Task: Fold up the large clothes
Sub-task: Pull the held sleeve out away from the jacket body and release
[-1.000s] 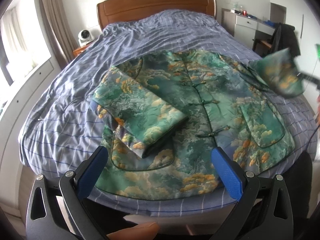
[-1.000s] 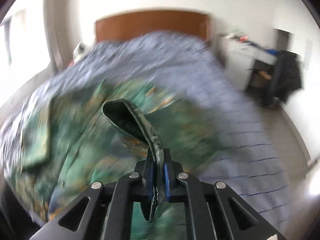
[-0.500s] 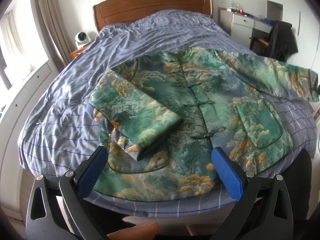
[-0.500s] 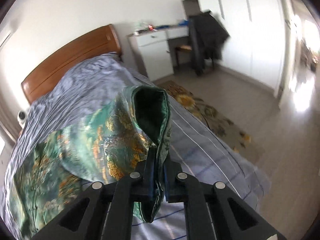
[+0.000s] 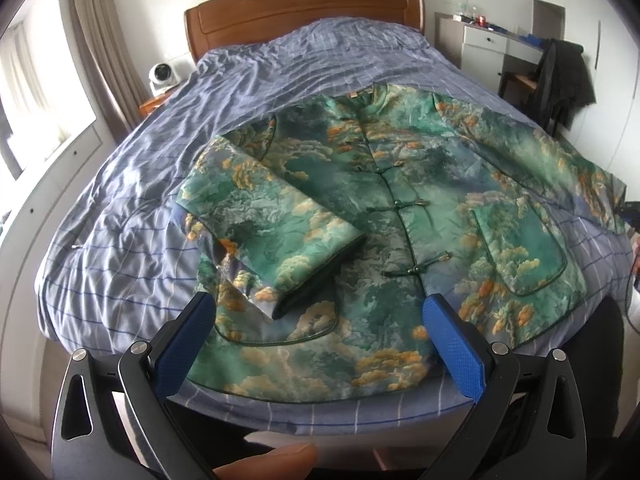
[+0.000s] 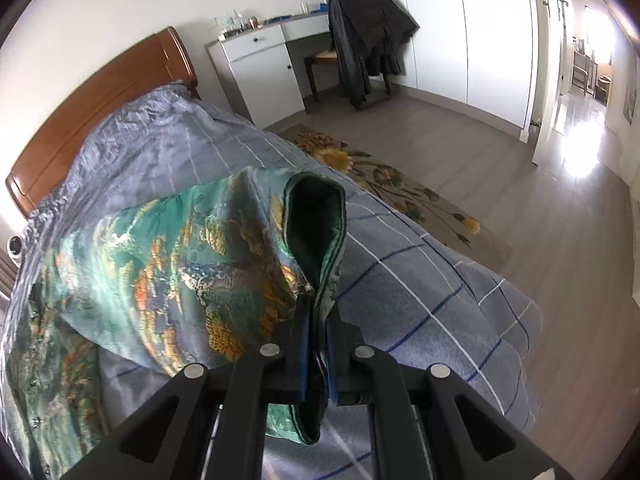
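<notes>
A green patterned jacket (image 5: 400, 216) with orange clouds lies front up on the bed (image 5: 120, 208). Its left sleeve (image 5: 276, 236) is folded across the body. Its right sleeve (image 5: 560, 160) stretches out to the right. My left gripper (image 5: 320, 344) is open and empty, held above the jacket's hem at the bed's foot. My right gripper (image 6: 318, 344) is shut on the cuff (image 6: 316, 224) of the right sleeve (image 6: 180, 272) and holds it just above the bed's right side (image 6: 420, 292).
A wooden headboard (image 5: 300, 4) stands at the far end. A white desk (image 6: 260, 68) and a chair with a dark coat (image 6: 368, 32) stand right of the bed. A floral rug (image 6: 384, 184) lies on the floor. A small white device (image 5: 162, 76) sits on the nightstand.
My right gripper swung the sleeve from above the jacket out to the right and stretched it flat over the bed's right side. My left gripper stayed open and nearly still.
</notes>
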`<state>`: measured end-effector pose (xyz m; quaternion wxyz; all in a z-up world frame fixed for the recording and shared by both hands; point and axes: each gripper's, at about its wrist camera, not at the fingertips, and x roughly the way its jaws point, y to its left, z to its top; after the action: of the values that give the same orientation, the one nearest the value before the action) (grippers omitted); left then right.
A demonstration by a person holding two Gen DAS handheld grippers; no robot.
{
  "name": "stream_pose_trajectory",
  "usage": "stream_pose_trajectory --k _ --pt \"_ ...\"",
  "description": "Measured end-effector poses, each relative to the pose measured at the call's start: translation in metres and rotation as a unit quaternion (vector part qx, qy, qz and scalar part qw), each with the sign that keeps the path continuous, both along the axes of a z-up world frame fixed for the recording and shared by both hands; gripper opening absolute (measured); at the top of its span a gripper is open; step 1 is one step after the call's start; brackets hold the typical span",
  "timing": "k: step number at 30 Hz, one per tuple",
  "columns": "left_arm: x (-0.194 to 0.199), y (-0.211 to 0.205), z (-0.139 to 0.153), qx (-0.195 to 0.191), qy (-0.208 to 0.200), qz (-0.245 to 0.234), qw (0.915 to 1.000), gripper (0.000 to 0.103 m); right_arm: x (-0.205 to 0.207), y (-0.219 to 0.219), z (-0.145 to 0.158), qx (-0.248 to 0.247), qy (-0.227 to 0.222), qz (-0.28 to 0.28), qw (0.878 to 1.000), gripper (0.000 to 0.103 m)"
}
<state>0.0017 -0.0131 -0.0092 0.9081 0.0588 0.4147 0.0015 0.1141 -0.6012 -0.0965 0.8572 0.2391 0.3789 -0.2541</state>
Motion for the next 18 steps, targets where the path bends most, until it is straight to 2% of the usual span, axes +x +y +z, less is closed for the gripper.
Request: stream_pose_trajectory --k 3,6,7,10,15,18 --pt "-0.001 0.002 0.001 0.001 -0.001 0.004 1.0000 0.103 0.008 -0.014 -0.019 0.028 0.011 -0.001 1.000 0.007" --pt "-0.002 0.006 0.001 0.002 0.001 0.011 0.9999 0.103 0.012 -0.028 -0.029 0.066 -0.005 -0.001 0.998 0.009" --pt "-0.001 0.007 0.001 0.002 0.002 0.012 0.9999 0.103 0.011 -0.032 -0.031 0.077 -0.009 -0.001 0.997 0.013" --pt "-0.001 0.007 0.001 0.001 0.002 0.013 0.9999 0.103 -0.004 -0.047 -0.025 0.092 -0.019 -0.030 0.995 0.037" --pt "0.001 0.006 0.000 -0.001 0.005 0.007 1.0000 0.103 -0.032 -0.052 -0.007 0.121 -0.061 -0.016 0.991 0.039" --pt "0.004 0.001 0.000 -0.002 0.006 0.002 1.0000 0.103 -0.032 -0.046 -0.012 0.164 -0.057 -0.004 0.985 0.044"
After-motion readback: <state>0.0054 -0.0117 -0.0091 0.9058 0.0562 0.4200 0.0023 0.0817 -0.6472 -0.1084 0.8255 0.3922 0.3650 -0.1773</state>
